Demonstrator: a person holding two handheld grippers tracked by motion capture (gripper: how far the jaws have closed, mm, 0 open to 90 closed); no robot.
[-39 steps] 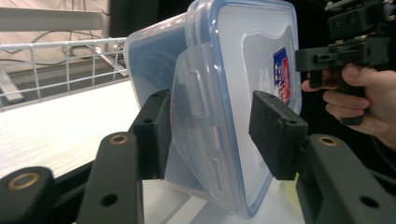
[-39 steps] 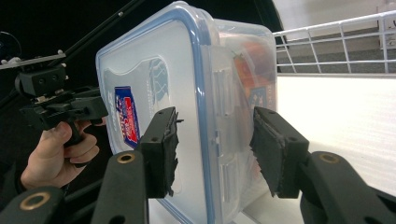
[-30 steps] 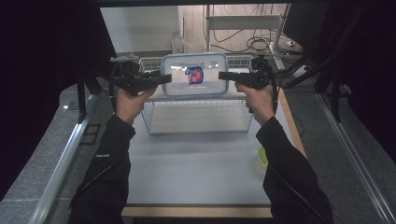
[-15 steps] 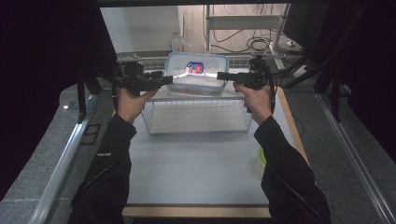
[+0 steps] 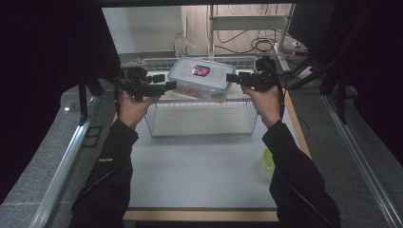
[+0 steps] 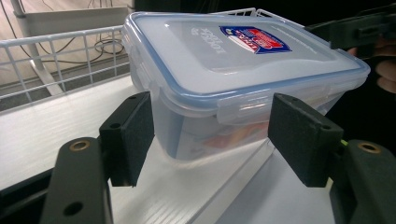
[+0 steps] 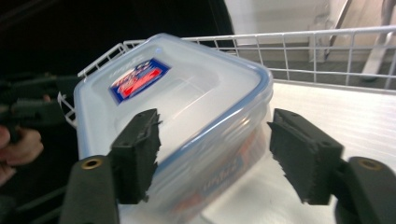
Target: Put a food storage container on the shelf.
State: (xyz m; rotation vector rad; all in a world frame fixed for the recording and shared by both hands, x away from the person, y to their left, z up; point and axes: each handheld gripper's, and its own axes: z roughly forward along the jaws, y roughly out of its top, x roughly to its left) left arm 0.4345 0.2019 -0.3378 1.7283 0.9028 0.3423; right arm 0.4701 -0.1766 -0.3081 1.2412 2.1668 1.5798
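lidded container [image 5: 202, 78] sits in wire basket [image 5: 204, 118], both grippers' jaws spread beside it.

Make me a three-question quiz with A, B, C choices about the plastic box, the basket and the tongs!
1. Where is the plastic food box?
A. over the white wire basket
B. on the floor
C. at the table's near edge

2. What colour is the rim of the box's lid?
A. green
B. blue
C. yellow

3. How do the left tongs and the right tongs stand?
A. both shut tight with nothing between them
B. one open, one shut
C. both open, one at each end of the box

Answers:
1 A: the high view shows the box above the basket's far part.
2 B: the left gripper view shows a blue band round the clear lid.
3 C: in each gripper view the black pads stand apart, with a gap to the box.
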